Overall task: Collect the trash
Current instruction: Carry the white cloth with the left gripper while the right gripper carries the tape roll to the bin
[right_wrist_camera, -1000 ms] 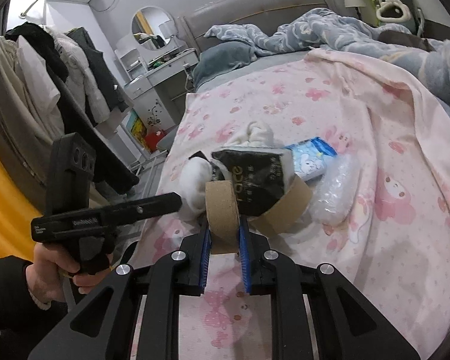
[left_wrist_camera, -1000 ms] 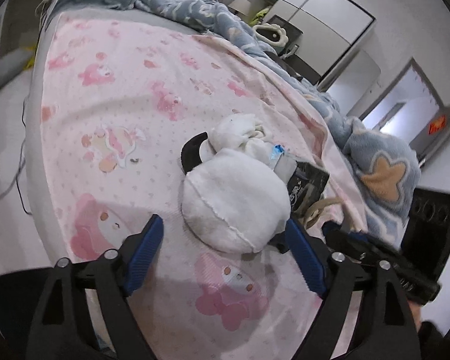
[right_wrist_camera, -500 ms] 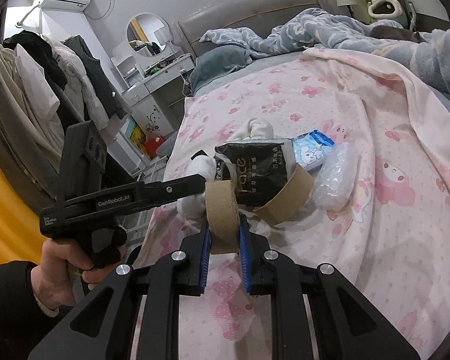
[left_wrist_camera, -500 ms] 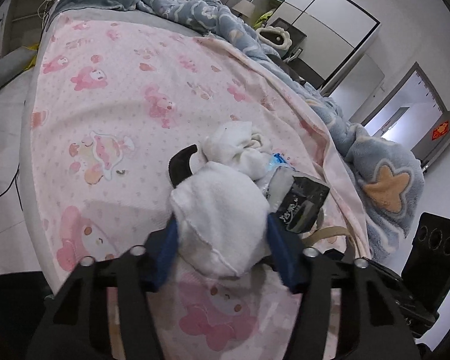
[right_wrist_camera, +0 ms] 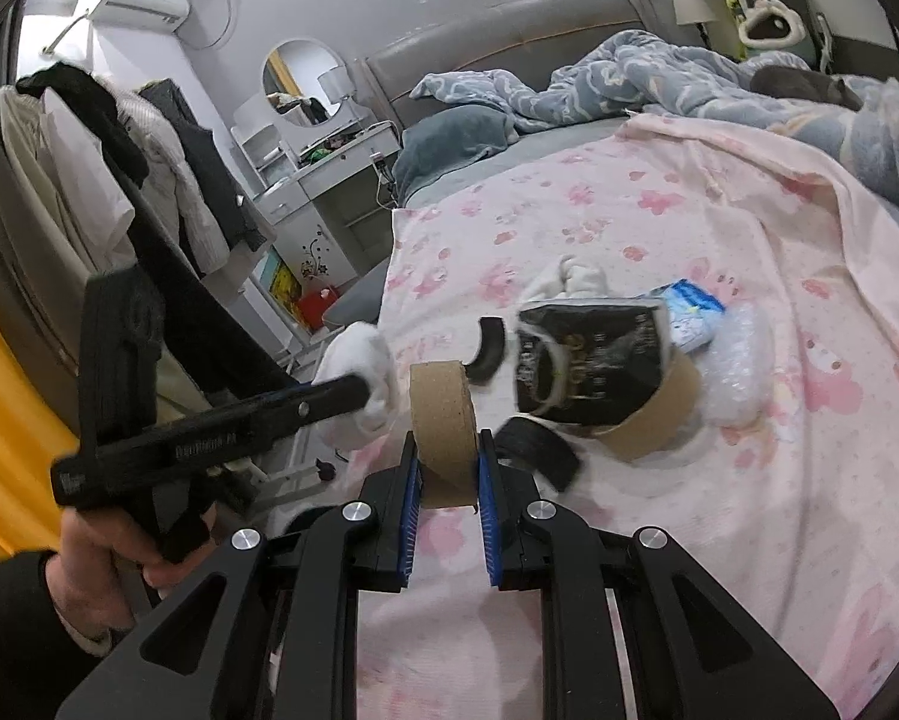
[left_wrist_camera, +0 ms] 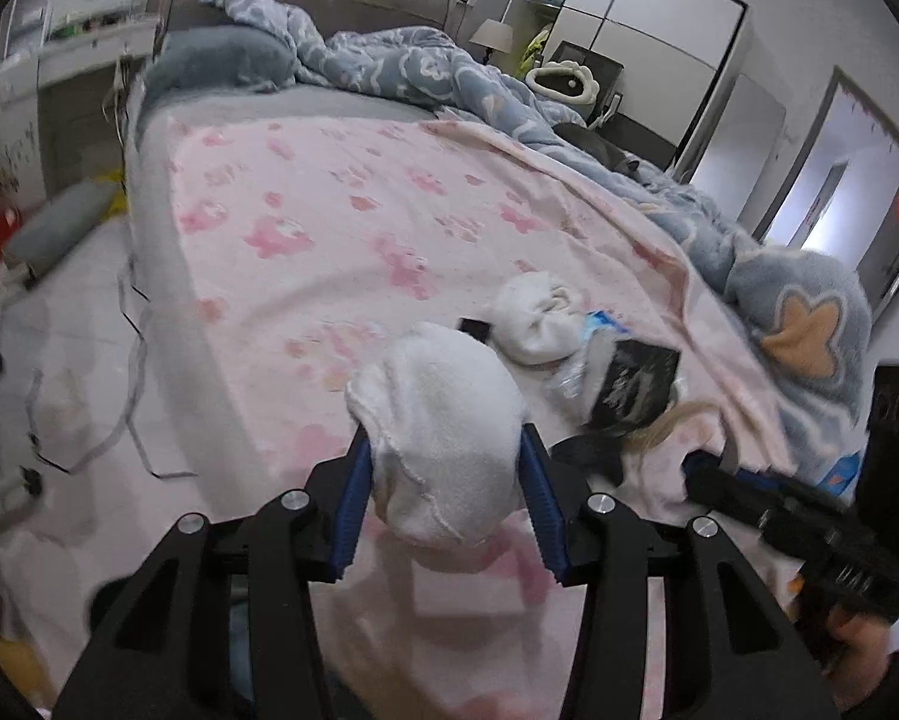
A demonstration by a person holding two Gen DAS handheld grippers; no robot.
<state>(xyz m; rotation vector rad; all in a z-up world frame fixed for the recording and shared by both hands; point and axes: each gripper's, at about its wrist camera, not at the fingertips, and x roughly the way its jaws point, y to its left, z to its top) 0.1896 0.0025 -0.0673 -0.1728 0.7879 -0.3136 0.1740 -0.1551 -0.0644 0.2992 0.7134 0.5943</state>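
A: State the work surface and what lies on it.

B: The bed with the pink cartoon-print sheet (left_wrist_camera: 341,222) carries the trash pile near its front edge. A rumpled blue-grey quilt (left_wrist_camera: 425,72) lies along the far side, well apart from the pile.

A: List the pile, largest item first.

B: A black printed plastic wrapper (right_wrist_camera: 590,360), a wide brown cardboard ring (right_wrist_camera: 659,426) under it, a clear bubble-wrap piece (right_wrist_camera: 734,363) just beside it, a second balled white cloth (left_wrist_camera: 536,318) behind, a blue-and-white packet (right_wrist_camera: 692,312), and a small curved black strip (right_wrist_camera: 488,348).

A: What has changed at the left gripper (left_wrist_camera: 446,480)?

B: A second ago its jaws stood wide around the soft white cloth bundle (left_wrist_camera: 443,426), which lay on the sheet. The jaws have just been closing and now press on the bundle from both sides. The bundle now sits off the sheet, near the bed's front edge, clear of the pile.

A: And the right gripper (right_wrist_camera: 446,474)?

B: No change in grip. Its narrow jaws clamp a brown cardboard tube roll (right_wrist_camera: 440,426), as in the earlier views.

A: Consequence for the task?

B: Judgement: both grippers are loaded, so each item should go to a bin before further collection. No bin is visible. The rest of the pile is not yet collected.
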